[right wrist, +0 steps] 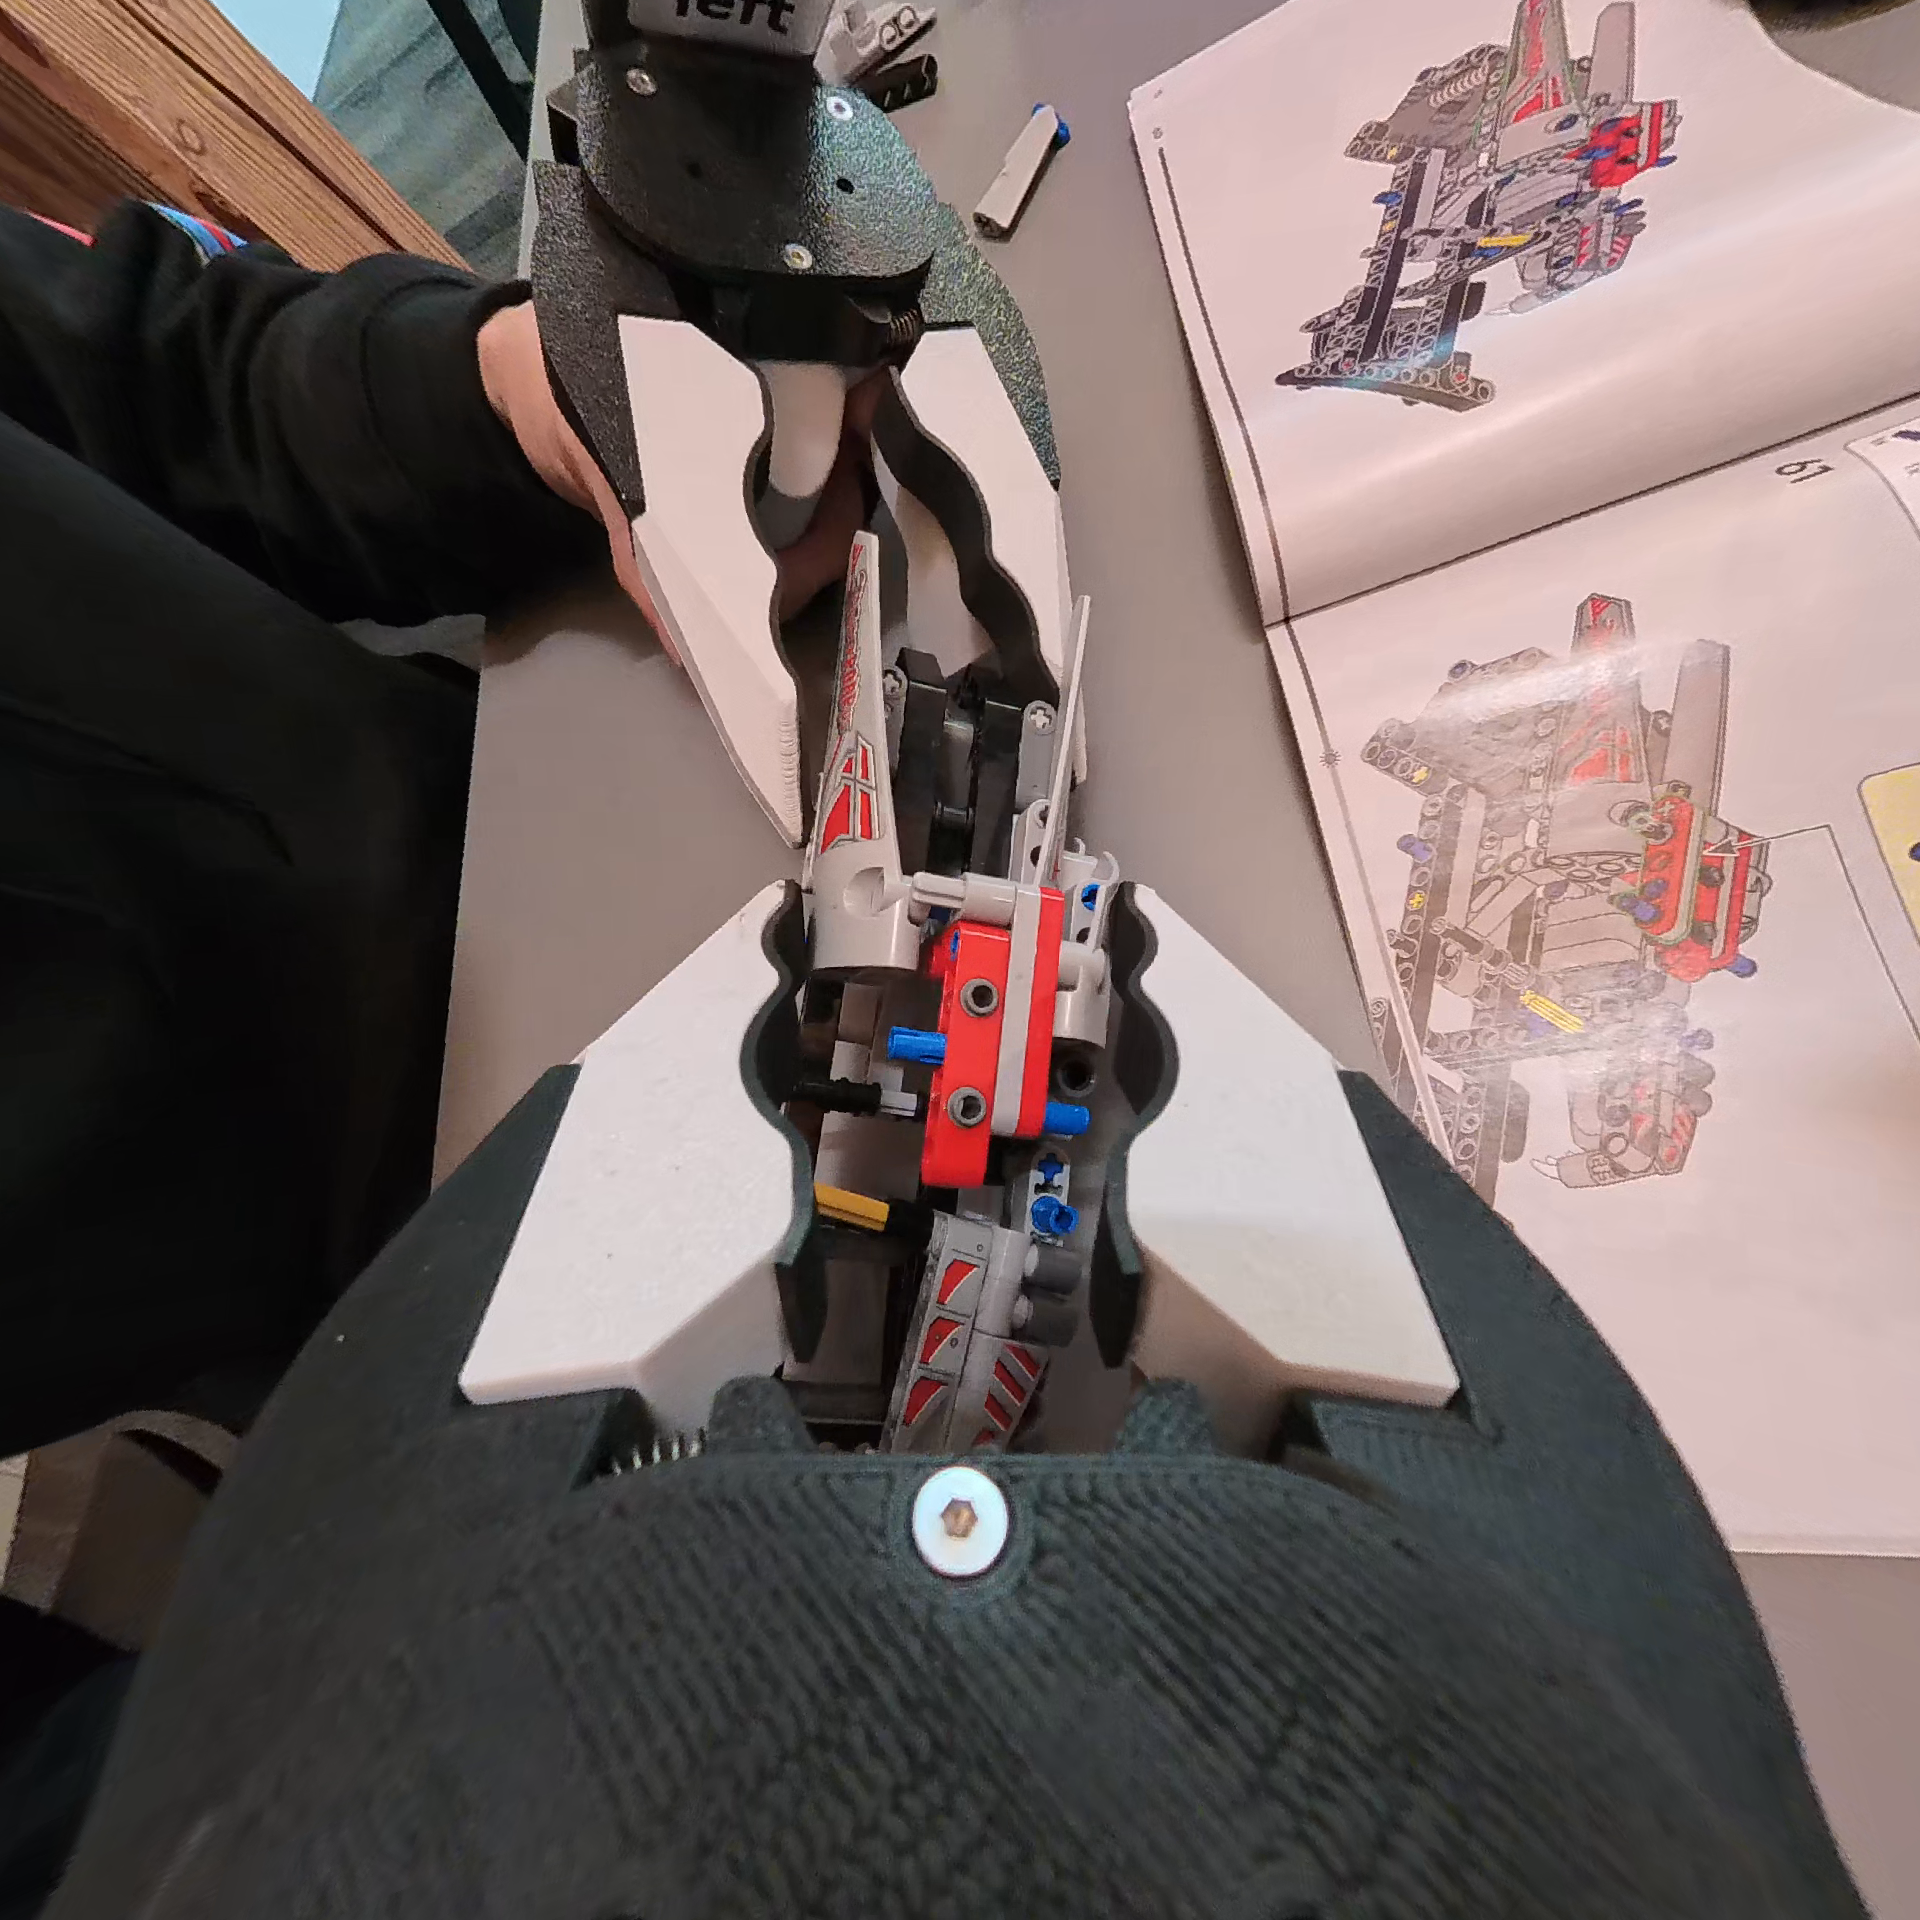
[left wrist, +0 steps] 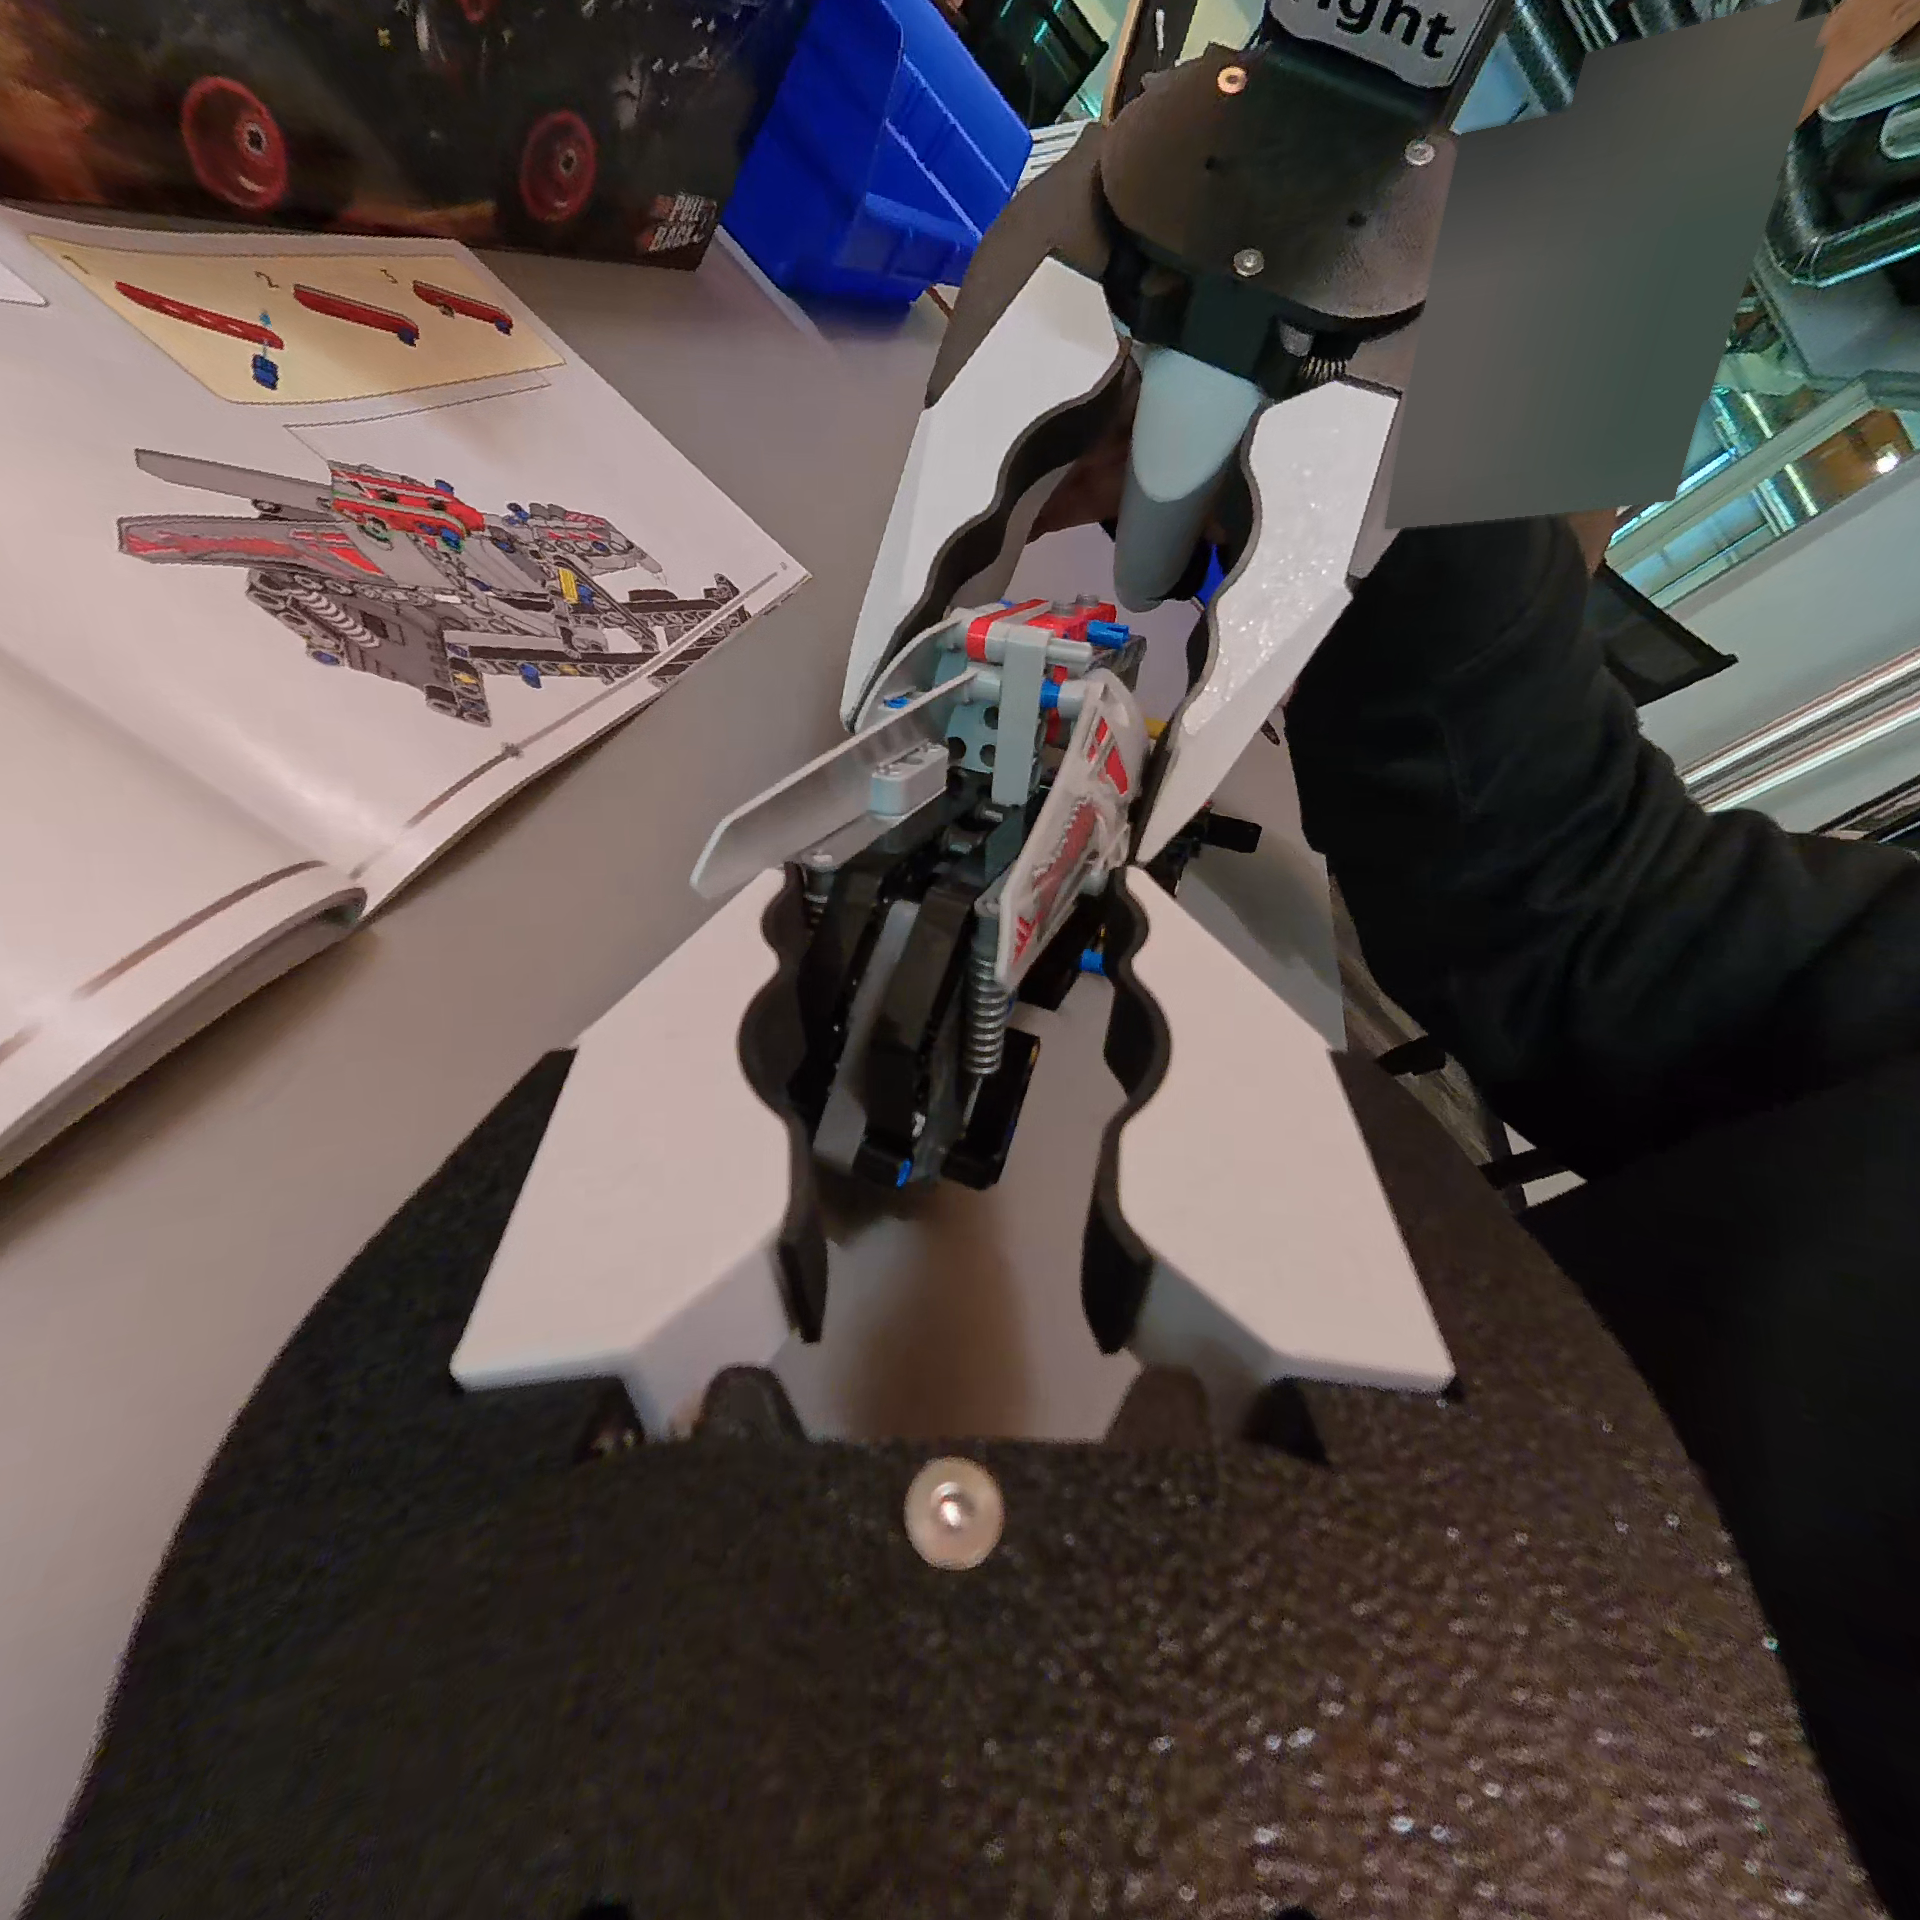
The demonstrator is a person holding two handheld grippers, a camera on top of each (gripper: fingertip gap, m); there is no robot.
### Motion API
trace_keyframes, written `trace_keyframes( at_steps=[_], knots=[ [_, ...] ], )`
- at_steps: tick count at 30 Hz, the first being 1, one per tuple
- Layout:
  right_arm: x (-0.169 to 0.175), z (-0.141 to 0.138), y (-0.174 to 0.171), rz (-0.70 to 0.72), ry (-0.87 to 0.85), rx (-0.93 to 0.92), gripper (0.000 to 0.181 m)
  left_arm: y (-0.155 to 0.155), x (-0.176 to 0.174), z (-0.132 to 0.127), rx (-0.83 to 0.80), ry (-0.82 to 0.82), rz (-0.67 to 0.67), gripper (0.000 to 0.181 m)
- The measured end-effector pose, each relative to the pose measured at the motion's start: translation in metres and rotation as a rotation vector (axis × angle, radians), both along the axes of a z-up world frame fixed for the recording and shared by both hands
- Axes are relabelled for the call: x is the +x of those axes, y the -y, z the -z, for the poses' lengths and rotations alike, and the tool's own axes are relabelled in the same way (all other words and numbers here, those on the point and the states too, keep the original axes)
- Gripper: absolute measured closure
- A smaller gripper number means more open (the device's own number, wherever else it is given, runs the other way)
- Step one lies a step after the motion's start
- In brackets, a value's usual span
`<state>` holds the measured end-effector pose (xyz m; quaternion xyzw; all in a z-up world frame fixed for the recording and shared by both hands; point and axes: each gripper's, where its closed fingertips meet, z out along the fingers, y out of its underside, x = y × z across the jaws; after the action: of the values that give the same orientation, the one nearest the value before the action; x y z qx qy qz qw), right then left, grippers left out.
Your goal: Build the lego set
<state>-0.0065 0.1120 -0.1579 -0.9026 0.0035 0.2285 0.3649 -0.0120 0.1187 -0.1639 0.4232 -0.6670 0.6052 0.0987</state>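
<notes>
The partly built lego model point(left wrist: 935, 1018) is a long black, grey and red vehicle frame with white stickered panels and a spring. It is held above the grey table point(left wrist: 665, 436) between both grippers. My left gripper point(left wrist: 951, 894) is shut on its black end. My right gripper point(left wrist: 1003, 779) comes in from the top and is shut on the red and grey end. In the right wrist view my right gripper point(right wrist: 956, 904) clamps the model point(right wrist: 997, 1049) at a red beam with blue pins. The left gripper point(right wrist: 925, 769) holds the far end.
An open instruction booklet point(left wrist: 312, 623) lies on the left, and also shows in the right wrist view point(right wrist: 1558, 935). The set's box point(left wrist: 364, 114) and a blue bin point(left wrist: 883, 177) stand behind it. A loose grey piece point(right wrist: 1023, 171) lies on the table. A person's dark sleeve point(left wrist: 1558, 831) is close by. The tips of both grippers are at nearly the same place.
</notes>
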Motion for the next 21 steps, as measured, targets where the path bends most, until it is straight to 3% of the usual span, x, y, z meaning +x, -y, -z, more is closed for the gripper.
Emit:
trace_keyframes(
  at_steps=[21],
  knots=[
    [0.0000,0.0048,-0.0036,-0.011,0.010,-0.067,0.122,0.0001,0.0020,0.0010,0.042,0.028,0.045,0.127]
  ],
)
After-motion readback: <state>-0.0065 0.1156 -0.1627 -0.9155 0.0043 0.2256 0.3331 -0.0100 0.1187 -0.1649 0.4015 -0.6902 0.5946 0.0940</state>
